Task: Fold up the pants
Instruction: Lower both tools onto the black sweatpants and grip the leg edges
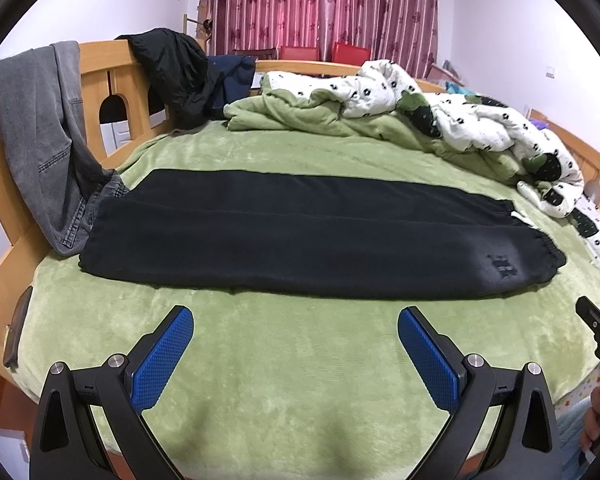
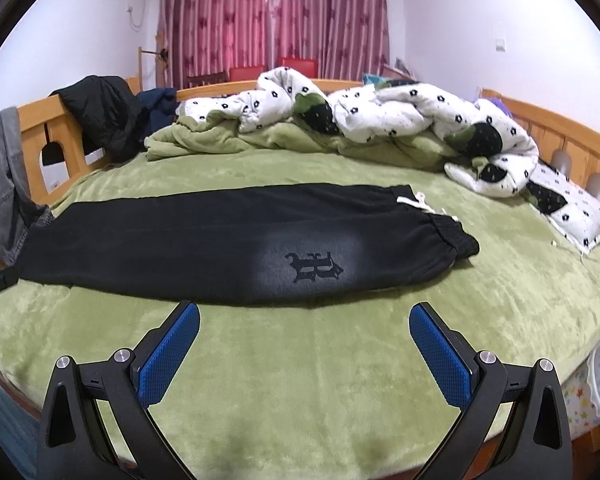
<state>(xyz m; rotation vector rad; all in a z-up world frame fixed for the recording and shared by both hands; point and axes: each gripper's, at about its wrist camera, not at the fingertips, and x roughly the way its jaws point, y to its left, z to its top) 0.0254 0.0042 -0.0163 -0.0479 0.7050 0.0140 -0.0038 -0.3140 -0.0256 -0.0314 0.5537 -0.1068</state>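
Wide bed [image 1: 260, 360] under a green fleece blanket, filling the lower and middle frame in both wrist views, edged by a light wooden frame [image 1: 100, 80] along the upper left. Rumpled white quilt with black flower print and green lining [image 2: 380, 120] heaped across the upper right of the bed. Long black sweatpants [image 1: 300, 236], one leg laid over the other, stretched flat across mid-frame: leg ends at left, elastic waistband and white drawstring [image 2: 420, 202] at right, a black gothic emblem on a faded grey patch [image 2: 314, 266] right of centre. Grey denim jeans [image 1: 40, 140] draped over the frame at far left, lower end touching the sweatpants' left end. Black puffy jacket [image 1: 172, 68] slung on the frame at upper left. Left tongs [image 1: 296, 320] at bottom centre, blue pads spread wide, holding nothing, just short of the sweatpants' near edge. Right tongs [image 2: 304, 316] likewise spread and empty, near the emblem.
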